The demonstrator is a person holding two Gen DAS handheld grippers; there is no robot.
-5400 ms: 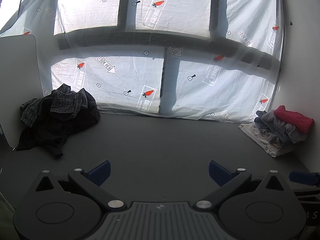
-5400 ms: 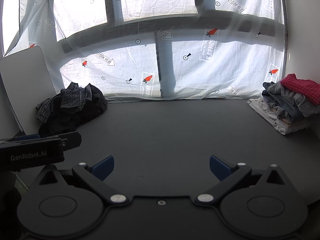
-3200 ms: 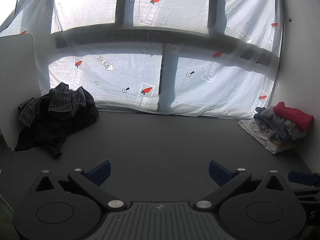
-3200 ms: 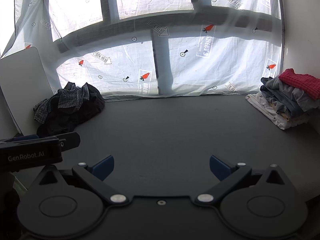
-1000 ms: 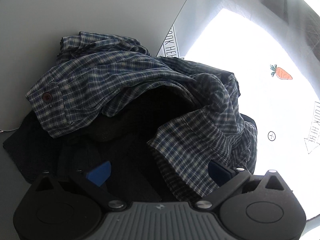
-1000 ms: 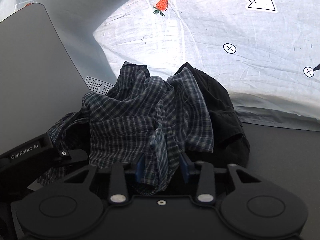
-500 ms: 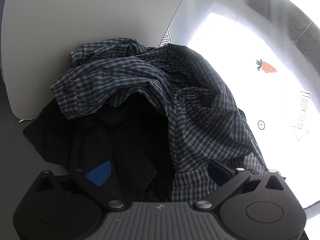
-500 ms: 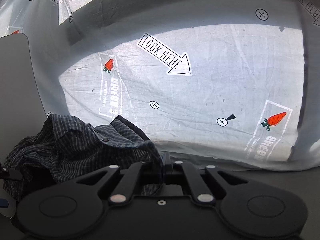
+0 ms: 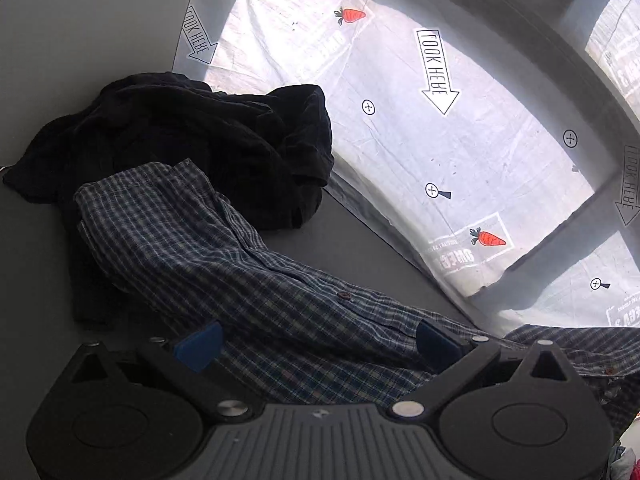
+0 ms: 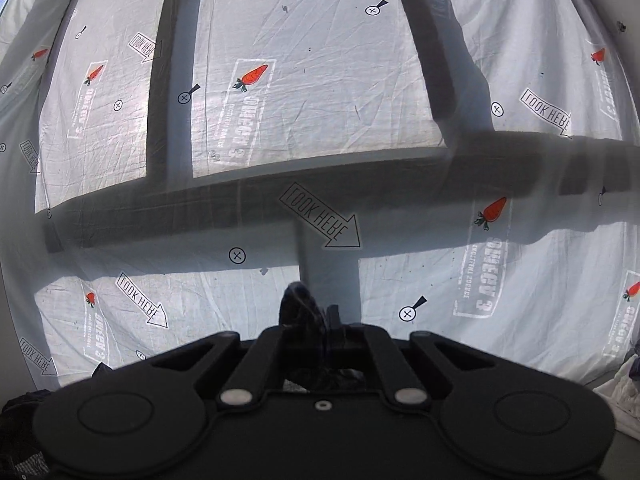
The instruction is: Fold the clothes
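- Jaws first: the left gripper (image 9: pixel 316 346) has its jaws spread wide with nothing between them, its two blue fingertips (image 9: pixel 199 343) hovering just over plaid cloth; the right gripper (image 10: pixel 316 320) has its jaws drawn together on a dark bunch of fabric that sticks up between them, which looks like part of the plaid shirt, though the cloth there is backlit and hard to read.
- White printed sheet (image 9: pixel 420 128) fills the background of both views, hung over a window whose frame shows through as dark bars, and is marked with carrots, crossed circles and "LOOK HERE" arrows.
- Grey tabletop (image 9: pixel 328 240) runs from the foot of that sheet toward the left gripper and carries the clothes.
- Plaid shirt (image 9: pixel 224 256) lies stretched across the tabletop in the left wrist view, its far end draped on the dark pile and its near part passing under the left gripper and off toward the lower right; a row of small buttons runs along it.
- Dark clothes pile (image 9: pixel 192 140) sits crumpled at the far left of the tabletop, against a pale panel and touching the foot of the sheet.
- Folded pale clothes (image 10: pixel 624 392) show only as a sliver at the right edge of the right wrist view.
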